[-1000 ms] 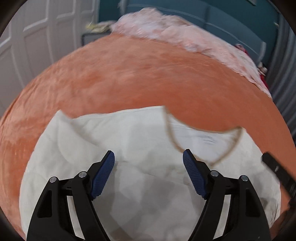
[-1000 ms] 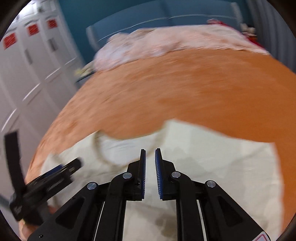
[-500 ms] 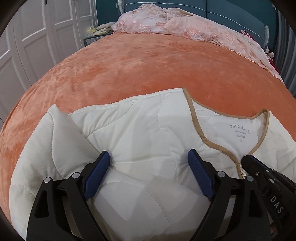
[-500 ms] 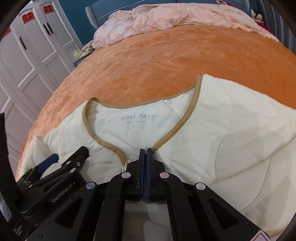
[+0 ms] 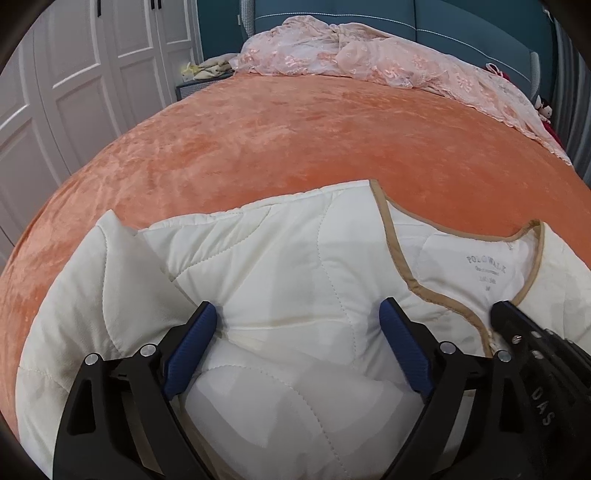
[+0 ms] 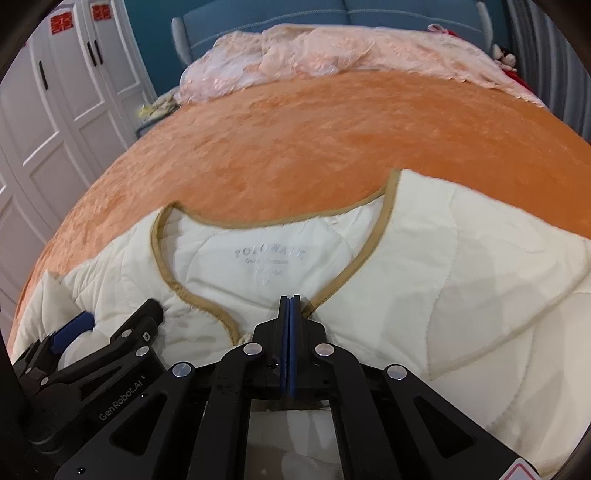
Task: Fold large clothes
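A cream quilted jacket (image 5: 295, 258) with tan trim lies flat on the orange bed cover (image 5: 295, 129), neckline and label facing up. My left gripper (image 5: 297, 332) is low over its left shoulder area. Its jaws are opening and stand wide, with a puffed fold of the jacket bulging between the blue pads (image 5: 192, 343). My right gripper (image 6: 290, 301) is shut, its tips resting at the bottom of the V neckline of the jacket (image 6: 461, 258); no fabric shows between them. The left gripper (image 6: 114, 317) appears at the lower left of the right wrist view.
A pink lace cloth (image 5: 369, 62) lies bunched along the far end of the bed below a blue headboard (image 6: 277, 14). White wardrobe doors (image 5: 74, 92) stand to the left. Bare orange cover (image 6: 332, 129) stretches beyond the jacket.
Both grippers came down onto the jacket, then held still. The right jaws closed fully. The left jaws spread wider around the fold.
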`<state>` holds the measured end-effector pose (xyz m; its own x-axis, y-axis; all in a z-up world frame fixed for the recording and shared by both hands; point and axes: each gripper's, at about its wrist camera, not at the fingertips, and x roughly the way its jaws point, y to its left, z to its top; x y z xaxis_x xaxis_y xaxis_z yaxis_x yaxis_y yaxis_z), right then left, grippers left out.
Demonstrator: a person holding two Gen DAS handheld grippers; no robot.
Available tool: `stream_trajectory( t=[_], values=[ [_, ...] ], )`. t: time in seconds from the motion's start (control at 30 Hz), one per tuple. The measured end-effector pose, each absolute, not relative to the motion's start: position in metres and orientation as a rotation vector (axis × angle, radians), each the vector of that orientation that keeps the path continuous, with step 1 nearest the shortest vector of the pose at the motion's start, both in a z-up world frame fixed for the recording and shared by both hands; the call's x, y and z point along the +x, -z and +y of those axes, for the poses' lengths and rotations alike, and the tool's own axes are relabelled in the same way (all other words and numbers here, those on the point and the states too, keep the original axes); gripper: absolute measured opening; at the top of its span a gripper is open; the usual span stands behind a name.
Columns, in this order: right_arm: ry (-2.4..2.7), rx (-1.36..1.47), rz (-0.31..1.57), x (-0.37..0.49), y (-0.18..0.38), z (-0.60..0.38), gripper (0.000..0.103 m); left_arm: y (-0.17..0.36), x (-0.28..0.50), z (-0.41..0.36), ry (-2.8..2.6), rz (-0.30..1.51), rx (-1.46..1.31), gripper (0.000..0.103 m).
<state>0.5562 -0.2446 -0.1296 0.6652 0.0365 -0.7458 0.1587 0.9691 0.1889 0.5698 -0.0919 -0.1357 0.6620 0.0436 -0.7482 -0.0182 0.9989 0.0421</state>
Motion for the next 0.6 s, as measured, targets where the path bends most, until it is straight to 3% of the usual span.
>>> stream_trajectory(
  t=[0.03, 0.13, 0.23, 0.3, 0.37, 0.6],
  values=[
    [0.185, 0.233, 0.785, 0.543, 0.118, -0.25, 0.0, 0.132, 0.567, -0.09, -0.049, 0.841, 0.023, 0.088],
    [0.378, 0.342, 0.624, 0.495, 0.086, -0.279, 0.02, 0.11, 0.546, -0.061, -0.103, 0.792, -0.086, 0.08],
    [0.31, 0.389, 0.601, 0.435, 0.062, -0.299, 0.027, 0.079, 0.506, -0.022, -0.114, 0.747, -0.151, 0.088],
    [0.29, 0.332, 0.61, 0.39, 0.052, -0.304, 0.039, 0.063, 0.468, 0.007, -0.105, 0.738, -0.141, 0.092],
    [0.271, 0.297, 0.61, 0.336, 0.043, -0.309, 0.059, 0.057, 0.429, 0.039, -0.085, 0.766, -0.144, 0.093],
    [0.294, 0.327, 0.656, 0.179, 0.034, -0.343, 0.074, 0.066, 0.31, 0.123, -0.118, 0.928, -0.2, 0.094]
  ],
)
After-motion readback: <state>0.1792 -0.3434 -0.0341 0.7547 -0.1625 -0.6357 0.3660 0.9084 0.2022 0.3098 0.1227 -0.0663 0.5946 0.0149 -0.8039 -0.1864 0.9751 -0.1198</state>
